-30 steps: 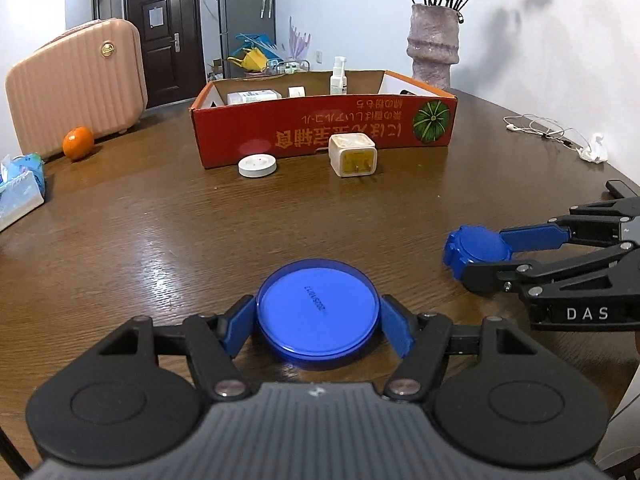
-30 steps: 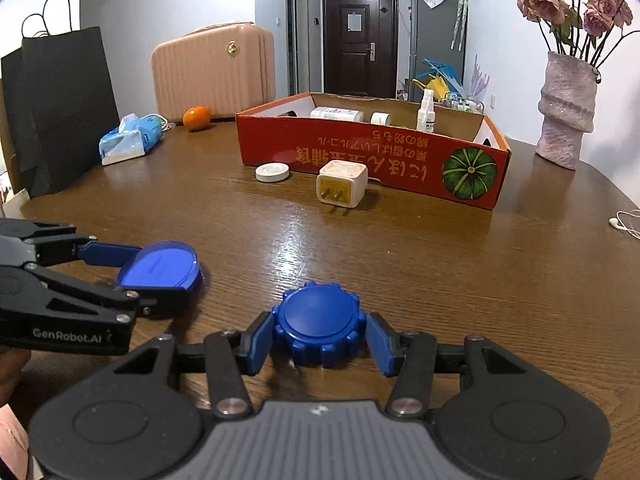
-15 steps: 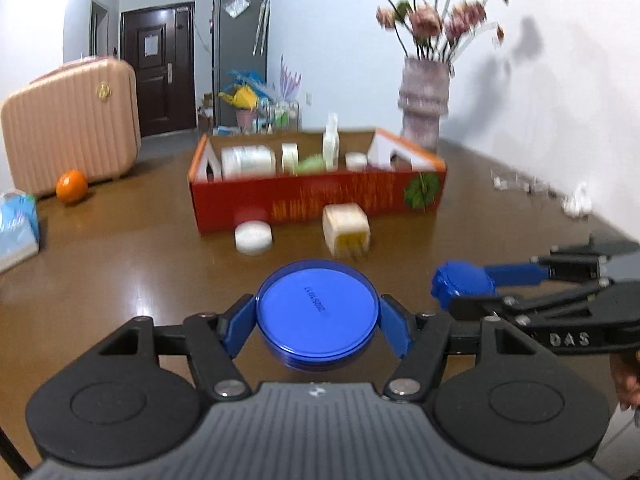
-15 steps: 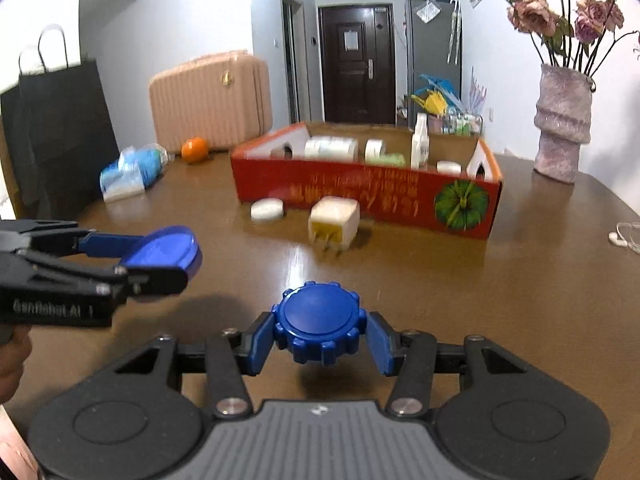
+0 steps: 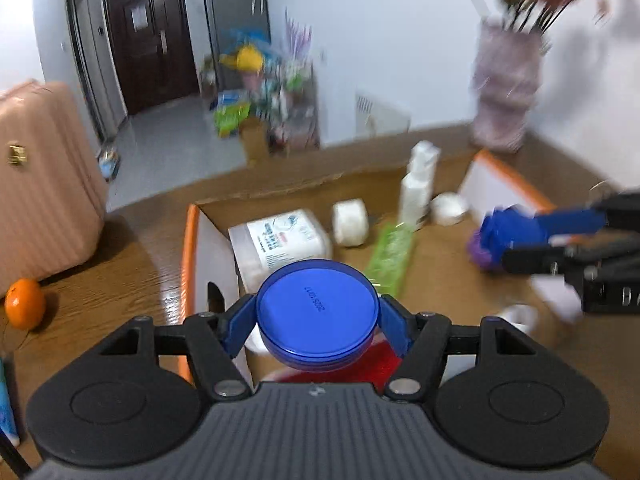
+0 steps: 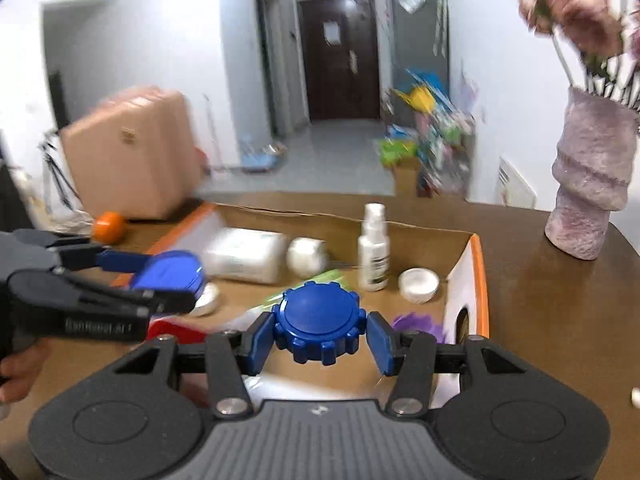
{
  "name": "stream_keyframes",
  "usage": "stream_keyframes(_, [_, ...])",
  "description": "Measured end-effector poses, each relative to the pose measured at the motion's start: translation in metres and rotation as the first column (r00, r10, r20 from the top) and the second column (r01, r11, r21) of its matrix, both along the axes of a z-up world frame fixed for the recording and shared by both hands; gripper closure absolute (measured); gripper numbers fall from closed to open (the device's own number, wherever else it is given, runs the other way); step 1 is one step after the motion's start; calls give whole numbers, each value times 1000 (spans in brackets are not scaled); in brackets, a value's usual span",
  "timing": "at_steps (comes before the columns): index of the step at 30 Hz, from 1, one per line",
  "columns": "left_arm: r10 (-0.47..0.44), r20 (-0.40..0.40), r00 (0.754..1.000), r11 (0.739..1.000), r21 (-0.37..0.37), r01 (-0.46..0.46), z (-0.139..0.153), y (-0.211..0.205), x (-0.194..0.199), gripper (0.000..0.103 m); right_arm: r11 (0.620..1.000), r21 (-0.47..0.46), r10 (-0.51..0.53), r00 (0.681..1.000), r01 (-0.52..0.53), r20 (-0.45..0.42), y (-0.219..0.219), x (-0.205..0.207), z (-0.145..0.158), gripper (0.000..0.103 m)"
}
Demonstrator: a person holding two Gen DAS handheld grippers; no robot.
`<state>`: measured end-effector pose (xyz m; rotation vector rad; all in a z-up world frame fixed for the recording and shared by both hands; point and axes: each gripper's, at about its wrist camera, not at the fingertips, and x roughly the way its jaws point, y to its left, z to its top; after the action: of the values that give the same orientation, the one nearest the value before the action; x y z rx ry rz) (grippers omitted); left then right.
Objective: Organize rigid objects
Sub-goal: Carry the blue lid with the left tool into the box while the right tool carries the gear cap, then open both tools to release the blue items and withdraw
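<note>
My left gripper (image 5: 318, 322) is shut on a round smooth blue lid (image 5: 317, 312), held in the air over the near left part of the red cardboard box (image 5: 190, 240). My right gripper (image 6: 320, 336) is shut on a blue ridged cap (image 6: 319, 322), held above the box's right half. In the left wrist view the right gripper (image 5: 496, 246) and its cap show at the right; in the right wrist view the left gripper (image 6: 168, 274) with its lid shows at the left.
The box holds a white wipes pack (image 5: 284, 244), a white roll (image 5: 350, 222), a green packet (image 5: 390, 252), a white spray bottle (image 6: 373, 254), a small white jar (image 6: 419, 285) and something purple (image 6: 416, 324). A vase (image 6: 588, 184), an orange (image 5: 24, 302) and a pink suitcase (image 5: 44, 188) stand around.
Both grippers lifted their blue pieces off the table and carried them forward over the box. The white plug and white disc in front of the box have dropped out of view.
</note>
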<state>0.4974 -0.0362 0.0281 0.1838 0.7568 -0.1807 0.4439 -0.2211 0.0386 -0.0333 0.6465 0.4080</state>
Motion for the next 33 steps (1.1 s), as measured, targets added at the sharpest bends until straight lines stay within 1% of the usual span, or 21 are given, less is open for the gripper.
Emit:
stream_keyframes(2, [-2, -46, 999, 1000, 26, 3, -12, -7, 25, 36, 999, -25, -24, 999, 23, -41, 6, 35, -6, 53])
stream_keyframes(5, [2, -107, 994, 999, 32, 1, -24, -14, 46, 35, 997, -72, -32, 995, 25, -96, 17, 77, -20, 53])
stream_keyframes(6, [-4, -126, 992, 1000, 30, 8, -27, -15, 50, 34, 996, -91, -36, 991, 25, -127, 22, 90, -26, 53])
stream_keyframes(8, [3, -128, 992, 1000, 19, 0, -29, -13, 52, 33, 992, -127, -50, 985, 29, -166, 28, 102, -37, 54])
stream_keyframes(9, [7, -129, 992, 1000, 18, -4, -29, -12, 54, 33, 990, -136, -57, 984, 34, -171, 30, 106, -40, 53])
stream_keyframes(13, [12, -131, 991, 999, -36, -17, -26, 4, 49, 33, 993, -113, -57, 988, 40, -144, 26, 103, -39, 51])
stream_keyframes(16, [28, -108, 994, 997, -62, -35, -15, 15, 38, 31, 993, -103, -62, 991, 50, -115, 17, 90, -30, 49])
stream_keyframes(19, [54, -75, 996, 995, -79, -60, 3, 28, 21, 31, 994, -95, -60, 995, 53, -80, 6, 73, -15, 47])
stream_keyframes(21, [76, -39, 996, 993, -93, -79, 19, 37, 1, 31, 994, -97, -61, 997, 56, -54, -1, 57, -3, 43])
stream_keyframes(23, [94, 16, 995, 989, -113, -92, 35, 46, -27, 29, 994, -96, -58, 998, 55, -23, -8, 36, 9, 40])
stream_keyframes(26, [121, 119, 985, 983, -153, -102, 54, 59, -88, 26, 996, -81, -45, 998, 48, 41, -18, -10, 24, 34])
stream_keyframes(29, [147, 187, 971, 979, -168, -116, 56, 64, -149, 23, 998, -48, -27, 995, 32, 97, -24, -67, 28, 32])
stream_keyframes(31, [174, 243, 954, 978, -156, -139, 50, 63, -196, 20, 1000, -29, -7, 991, 11, 132, -22, -108, 24, 27])
stream_keyframes(33, [196, 272, 942, 974, -169, -154, 41, 62, -235, 17, 1000, -4, 10, 988, -9, 152, -18, -148, 15, 26])
